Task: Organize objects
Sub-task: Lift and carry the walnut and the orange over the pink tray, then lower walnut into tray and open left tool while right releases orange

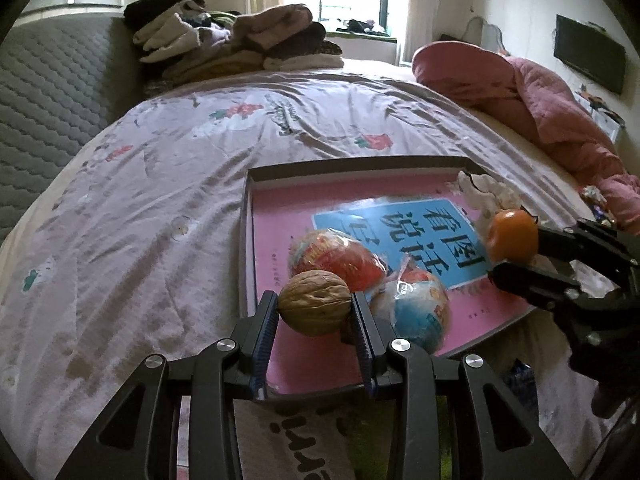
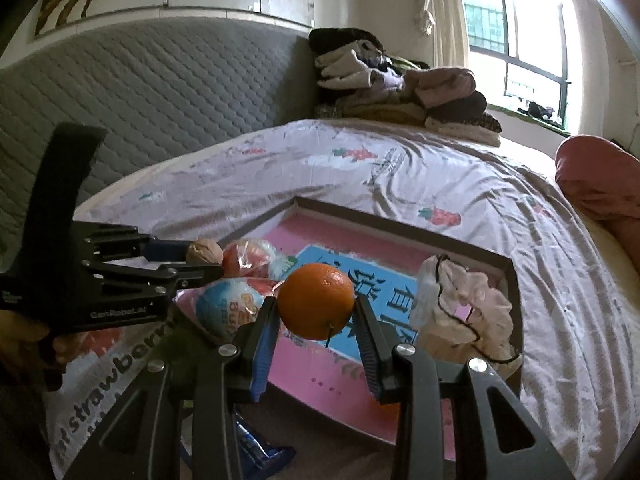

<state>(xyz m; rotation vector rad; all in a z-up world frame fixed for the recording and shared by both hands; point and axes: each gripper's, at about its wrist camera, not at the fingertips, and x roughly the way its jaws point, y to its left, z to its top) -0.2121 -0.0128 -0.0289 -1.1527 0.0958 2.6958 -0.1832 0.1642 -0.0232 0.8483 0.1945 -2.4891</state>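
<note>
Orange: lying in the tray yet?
No. The orange is clamped between the right gripper fingers, held above the tray.

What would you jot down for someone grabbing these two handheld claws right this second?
Left gripper: shut on a walnut, held above the tray's near edge.
Right gripper: shut on an orange, held over the tray.
Already in the tray: two wrapped eggs and a white cloth bundle.
Left to do: probably set down the walnut and orange.

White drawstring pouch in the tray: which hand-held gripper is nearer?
Right. The right hand-held gripper, holding the orange, is beside the pouch; the left hand-held gripper is across the tray.
</note>
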